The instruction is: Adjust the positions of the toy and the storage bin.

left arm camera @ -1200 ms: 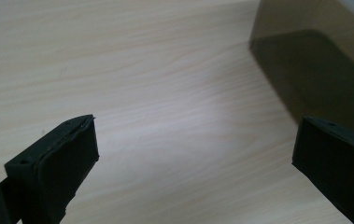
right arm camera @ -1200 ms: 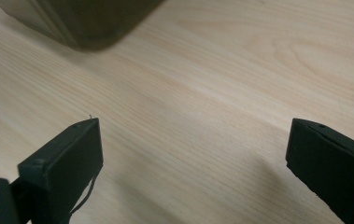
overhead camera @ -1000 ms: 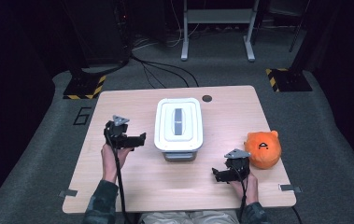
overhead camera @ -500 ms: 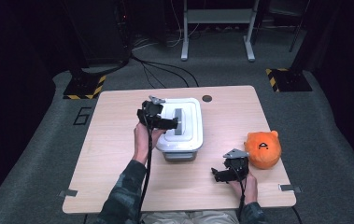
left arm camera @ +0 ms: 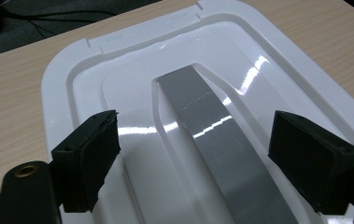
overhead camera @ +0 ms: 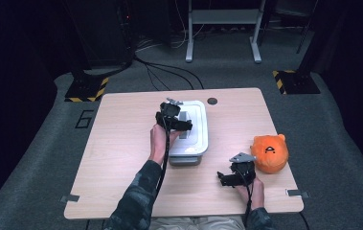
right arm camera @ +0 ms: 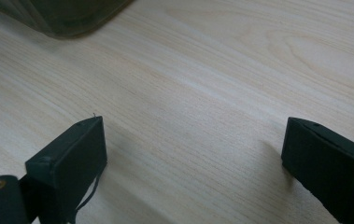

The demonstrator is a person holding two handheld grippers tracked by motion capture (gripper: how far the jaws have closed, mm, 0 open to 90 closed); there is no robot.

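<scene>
A white lidded box [overhead camera: 196,143] stands in the middle of the wooden table [overhead camera: 121,158]. My left gripper [overhead camera: 181,125] hovers over its lid [left arm camera: 118,70], jaws open on either side of the grey handle [left arm camera: 221,140]. They have just been closing, and the pads do not touch the handle. An orange plush toy [overhead camera: 269,153] sits at the table's right edge. Just left of it, near the front, my right gripper [overhead camera: 227,179] is open above bare wood [right arm camera: 193,93]. Its jaws have just been closing slightly, with nothing between them.
A dark round hole [overhead camera: 212,101] is set in the table behind the box. The box's lower corner [right arm camera: 58,18] shows at the top of the right gripper view. Cables and metal stand legs [overhead camera: 222,33] lie on the floor beyond the table.
The left hand has swung right from the table's left side to above the box lid. The right hand stays by the orange toy.
</scene>
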